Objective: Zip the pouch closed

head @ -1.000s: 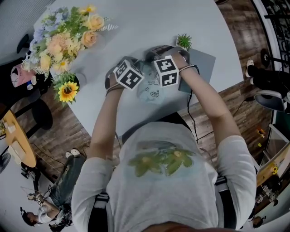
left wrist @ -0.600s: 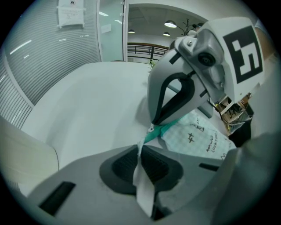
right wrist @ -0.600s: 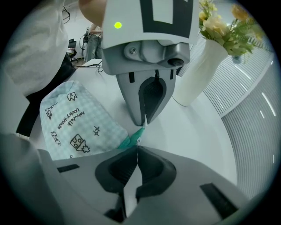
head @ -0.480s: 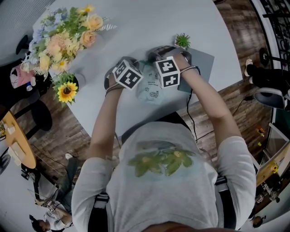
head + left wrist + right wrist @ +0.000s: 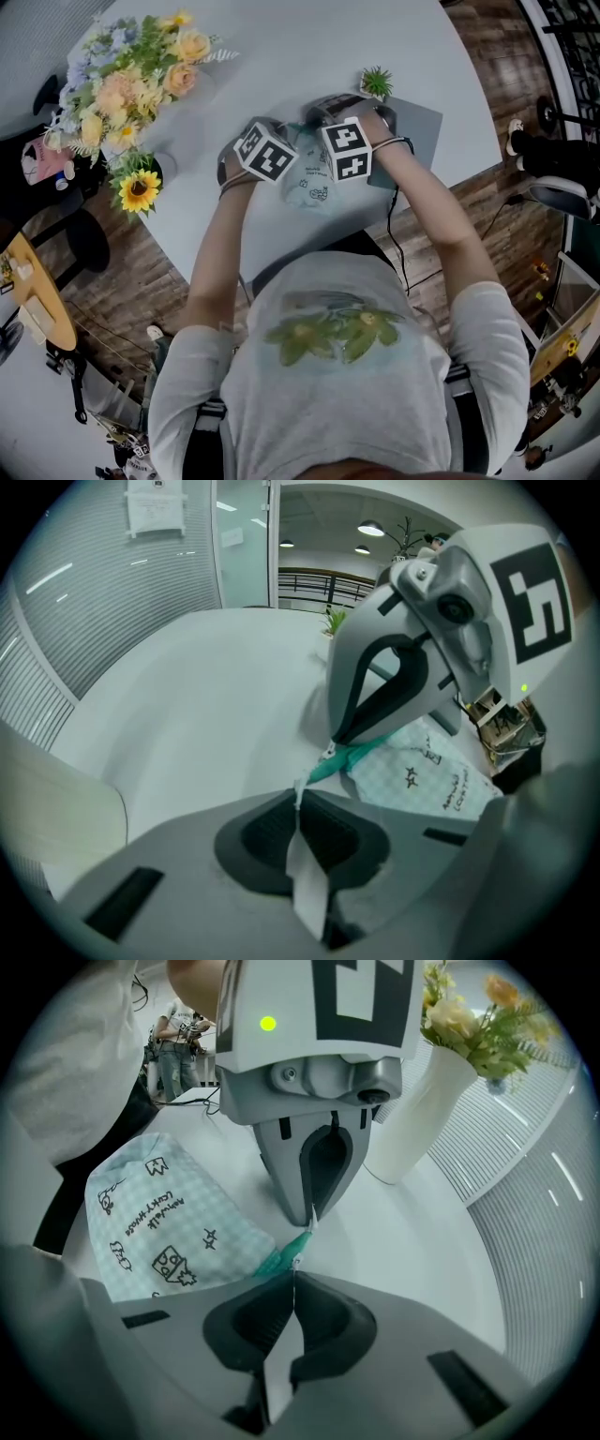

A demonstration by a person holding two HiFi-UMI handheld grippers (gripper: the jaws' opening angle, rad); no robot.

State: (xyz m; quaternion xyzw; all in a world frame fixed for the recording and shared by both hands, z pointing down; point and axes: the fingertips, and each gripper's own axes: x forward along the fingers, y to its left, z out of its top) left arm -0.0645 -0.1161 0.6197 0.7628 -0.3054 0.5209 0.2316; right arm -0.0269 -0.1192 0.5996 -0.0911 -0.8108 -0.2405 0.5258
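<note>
A: On the white round table (image 5: 309, 56), what is seen first?

B: A large bunch of flowers (image 5: 131, 89) is stood in a white vase (image 5: 422, 1110) towards the left edge. A grey pad (image 5: 422, 127) is laid flat at the right, with a small green plant (image 5: 377, 82) just beside its far corner.

A: And where is the pouch found?

B: The pouch (image 5: 169, 1222), pale green check with printed doodles, is laid on the table between the pad and the vase, right in front of the person. Both tools are brought together over its near end.

A: How are the tools set?

B: The right gripper (image 5: 293, 1283) is closed tight, and the teal zip end (image 5: 286, 1252) is pinched at its tips. The left gripper (image 5: 298, 803) has just been closing; its jaws are now drawn together on a thin white tab (image 5: 312, 1221) at the tip of that same teal strip. The two sets of tips are held almost touching.
</note>
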